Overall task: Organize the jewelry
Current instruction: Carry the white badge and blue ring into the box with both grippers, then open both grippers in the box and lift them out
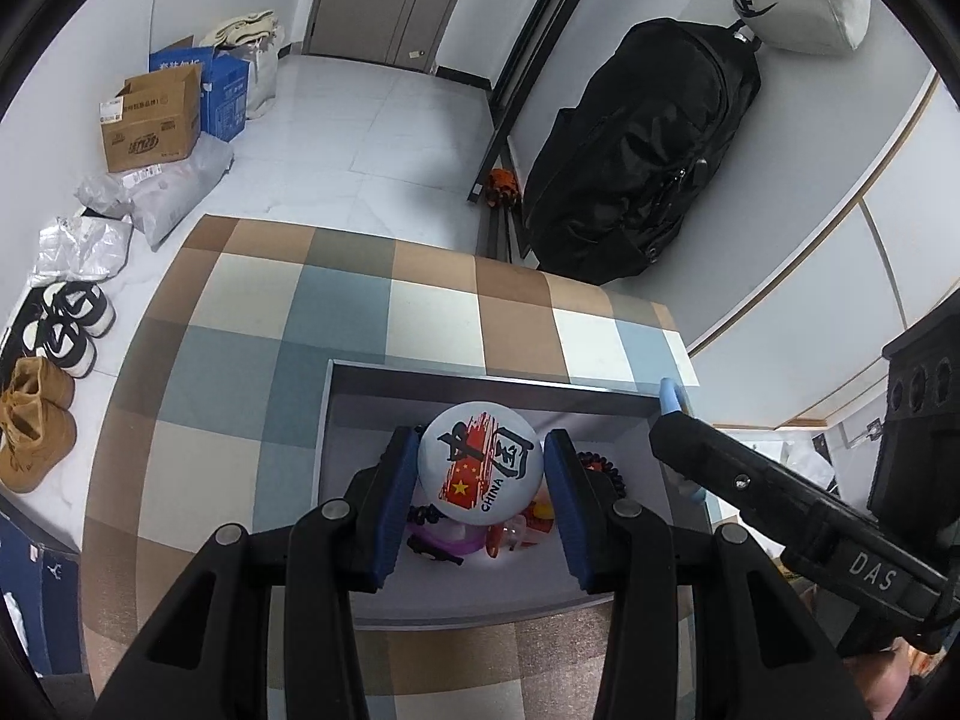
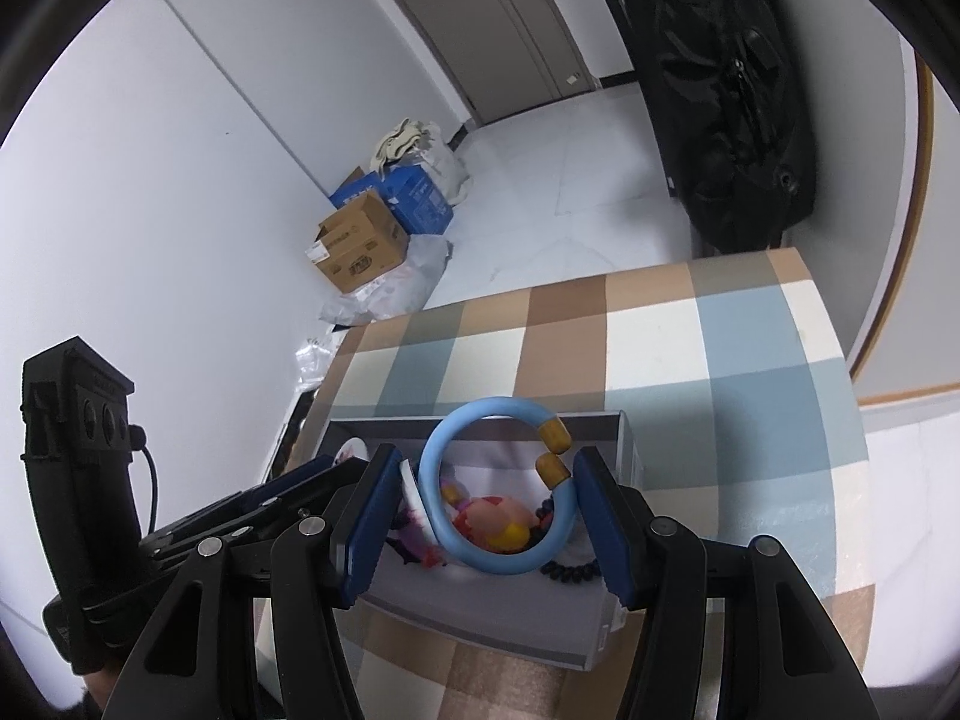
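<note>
Left gripper (image 1: 480,474): blue-padded jaws partly closed, clamped on a round white pin badge (image 1: 480,463) printed with red flag art and the word CHINA, held above the box.
Right gripper (image 2: 483,495): jaws about half open, pressing both sides of a light-blue ring bangle (image 2: 433,504) with two mustard-yellow end caps, held upright over the box.
Box: shallow grey rectangular tray (image 1: 327,420) on a checked tablecloth (image 1: 240,330) of blue, brown and cream squares.
Box contents: dark bead bracelet (image 2: 570,573), purple piece (image 1: 447,540), red and yellow trinkets (image 2: 492,525), jumbled together.
Floor beyond: cardboard cartons (image 1: 153,120), shoes (image 1: 66,324), black backpack (image 1: 648,144).
</note>
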The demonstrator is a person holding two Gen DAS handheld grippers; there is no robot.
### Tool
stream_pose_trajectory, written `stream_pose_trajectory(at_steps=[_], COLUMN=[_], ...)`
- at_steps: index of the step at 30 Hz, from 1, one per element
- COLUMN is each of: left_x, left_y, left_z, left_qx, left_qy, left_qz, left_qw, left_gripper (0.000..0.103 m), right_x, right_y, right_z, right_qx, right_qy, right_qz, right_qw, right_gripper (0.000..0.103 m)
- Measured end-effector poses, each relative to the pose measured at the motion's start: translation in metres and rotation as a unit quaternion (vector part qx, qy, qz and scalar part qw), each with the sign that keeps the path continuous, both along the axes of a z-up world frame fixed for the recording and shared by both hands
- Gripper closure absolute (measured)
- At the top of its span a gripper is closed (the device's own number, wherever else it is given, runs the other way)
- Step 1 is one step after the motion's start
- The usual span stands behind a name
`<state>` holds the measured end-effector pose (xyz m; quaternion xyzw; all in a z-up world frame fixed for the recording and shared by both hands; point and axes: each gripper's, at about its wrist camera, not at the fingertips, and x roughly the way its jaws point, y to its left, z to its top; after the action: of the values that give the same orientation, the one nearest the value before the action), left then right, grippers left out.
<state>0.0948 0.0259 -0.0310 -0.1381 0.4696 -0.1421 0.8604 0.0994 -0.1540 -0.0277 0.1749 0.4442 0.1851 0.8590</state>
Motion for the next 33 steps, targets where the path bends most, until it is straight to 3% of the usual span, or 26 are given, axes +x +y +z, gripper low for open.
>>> stream_pose_trajectory(at_steps=[6,8,10,12,21,33], left_x=[0.004,0.006,0.007,0.006,0.002,-0.01], left_y=[0.005,0.008,0.011,0.013,0.01,0.007], left_z=[-0.004,-0.007,-0.008,-0.005,0.001,0.016], left_qx=[-0.045,-0.06,-0.069,-0.076,-0.038,0.04], left_qy=[0.015,0.027,0.03,0.024,0.005,-0.047], left_qz=[0.005,0.009,0.018,0.025,0.039,0.056], left_qw=[0.9989,0.9978,0.997,0.9965,0.9985,0.9965], left_gripper=[0.065,0.06,0.049,0.043,0.042,0.04], right_x=[0.002,0.001,0.001,0.001,-0.002,-0.02], right_y=[-0.003,-0.005,-0.007,-0.011,-0.013,-0.011], right_z=[-0.002,0.0,0.001,0.003,0.004,0.017], right_qx=[0.012,0.019,0.028,0.041,0.042,-0.001], right_qy=[0.006,0.002,0.0,-0.004,-0.005,-0.055], right_qz=[-0.006,-0.01,-0.012,-0.017,-0.02,-0.018], right_qw=[1.0,1.0,1.0,0.999,0.999,0.998], right_gripper=[0.044,0.043,0.042,0.035,0.028,0.012])
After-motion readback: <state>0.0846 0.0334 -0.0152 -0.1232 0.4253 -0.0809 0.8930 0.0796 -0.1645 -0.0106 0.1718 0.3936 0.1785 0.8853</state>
